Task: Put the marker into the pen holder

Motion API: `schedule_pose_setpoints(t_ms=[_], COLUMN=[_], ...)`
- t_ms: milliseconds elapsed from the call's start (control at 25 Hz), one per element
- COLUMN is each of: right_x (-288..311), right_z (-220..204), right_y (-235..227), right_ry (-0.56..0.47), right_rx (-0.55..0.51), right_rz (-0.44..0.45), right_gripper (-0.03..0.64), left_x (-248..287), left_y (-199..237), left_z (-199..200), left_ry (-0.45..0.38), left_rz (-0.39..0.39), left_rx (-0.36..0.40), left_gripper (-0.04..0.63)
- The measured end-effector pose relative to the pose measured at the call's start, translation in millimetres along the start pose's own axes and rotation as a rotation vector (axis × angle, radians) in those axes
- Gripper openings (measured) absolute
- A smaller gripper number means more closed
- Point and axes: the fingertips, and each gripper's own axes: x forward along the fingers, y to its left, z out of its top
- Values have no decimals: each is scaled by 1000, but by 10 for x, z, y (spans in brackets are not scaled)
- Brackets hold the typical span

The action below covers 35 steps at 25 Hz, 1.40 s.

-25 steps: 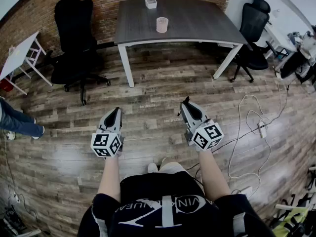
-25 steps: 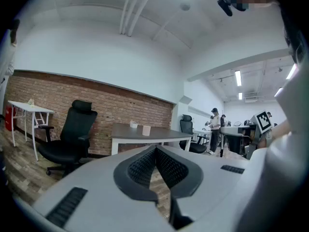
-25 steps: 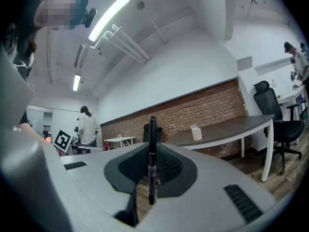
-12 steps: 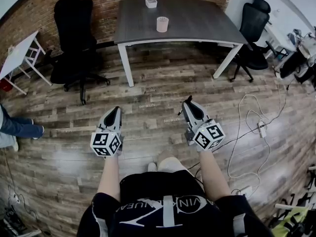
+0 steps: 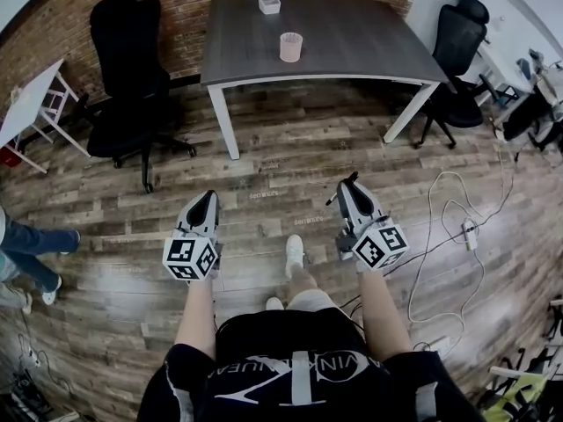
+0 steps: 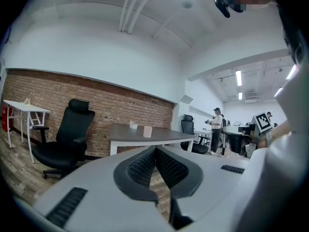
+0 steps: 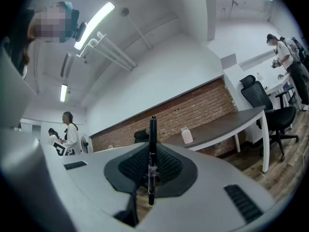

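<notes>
Marker (image 7: 152,129) first: it stands upright, pinched between the jaws of my right gripper (image 5: 350,187), with its cap end above the pads and its other end below them. So I judge the pick-up part done. My left gripper (image 5: 203,202) carries nothing, and its jaws are pressed together with only the room showing past them. The pen holder (image 5: 290,47), a pale pink cup, stands on the dark table (image 5: 352,33) toward its front edge, and a small white box (image 5: 269,3) sits further back. From the head view I am out on the wood floor (image 5: 264,170), well apart from that table, with both grippers held low in front of me. Nearly all of the placing is therefore left. I have to close the gap to the table, bring the marker over the cup's mouth, keep it upright, lower it inside and let the jaws go. No view shows whether anything is inside the cup.
</notes>
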Motion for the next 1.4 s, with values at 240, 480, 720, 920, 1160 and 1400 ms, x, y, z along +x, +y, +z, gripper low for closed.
schedule_pose_setpoints(t_ms=[240,480,720,920,1160,1400], right_x=[597,1165,1590,1912,2294,2549], right_z=[78,163,217,238,281,311], right_y=[-362,-740,-1076,-1336,-1555,-1782], right_ry=[4,39,68,78,82,85], right_rx=[25,35,49,64,72,81], right_rz=[13,31,40,55,86,110], right_gripper=[50,49,49,50,49,49], left_x=[594,1234,1743,2090,2411,2679], left_y=[232,391,484,563,728,830], left_z=[143,316,360,379,426,439], left_ry=[6,3,18,23,20,8], left_rz=[13,22,30,46,83,121], left_rx=[4,-1,-18,-23,-24,-38], left_gripper=[17,17,17,17,17,17])
